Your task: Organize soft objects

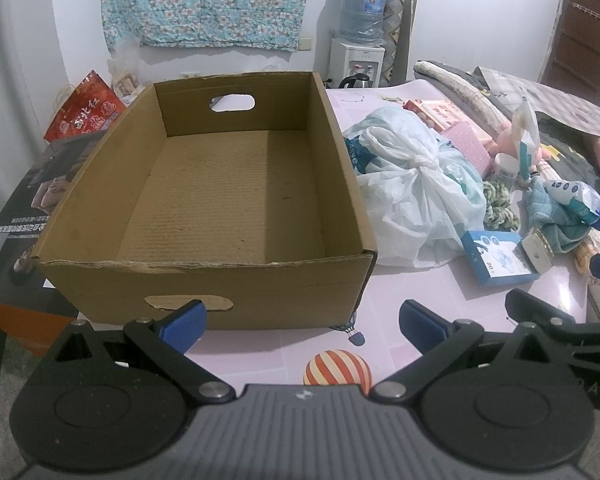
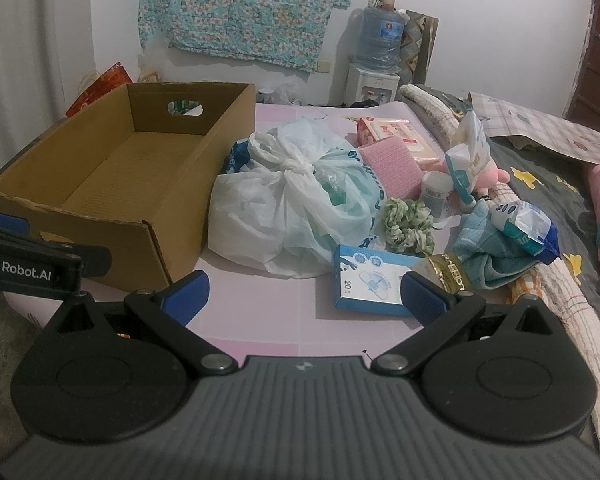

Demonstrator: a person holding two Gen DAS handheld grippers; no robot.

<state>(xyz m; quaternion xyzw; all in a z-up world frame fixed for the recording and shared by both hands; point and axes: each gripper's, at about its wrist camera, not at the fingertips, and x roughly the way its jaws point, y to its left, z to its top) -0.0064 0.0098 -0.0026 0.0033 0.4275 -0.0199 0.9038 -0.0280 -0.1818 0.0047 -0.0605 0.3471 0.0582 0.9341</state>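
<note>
An empty brown cardboard box [image 1: 204, 268] [image 2: 80, 220] stands on the pink table. To its right lies a knotted white plastic bag [image 1: 416, 184] [image 2: 292, 204], then a pile: a green scrunchie [image 2: 408, 222], a blue towel [image 2: 488, 248] [image 1: 556, 216], a pink cloth [image 2: 388, 168], a pink plush toy [image 2: 488, 172] and a blue mask box [image 2: 368, 280] [image 1: 496, 258]. My left gripper [image 1: 302, 326] is open in front of the box's near wall. My right gripper [image 2: 304, 294] is open, just short of the bag and the mask box.
A pack of wipes [image 2: 392, 132], a small white jar [image 2: 434, 192] and a tissue pack [image 2: 524, 224] sit in the pile. A bed with blankets [image 2: 548, 184] borders the table on the right. A water dispenser [image 1: 360, 52] stands at the back wall. A red bag [image 1: 84, 112] sits behind the box.
</note>
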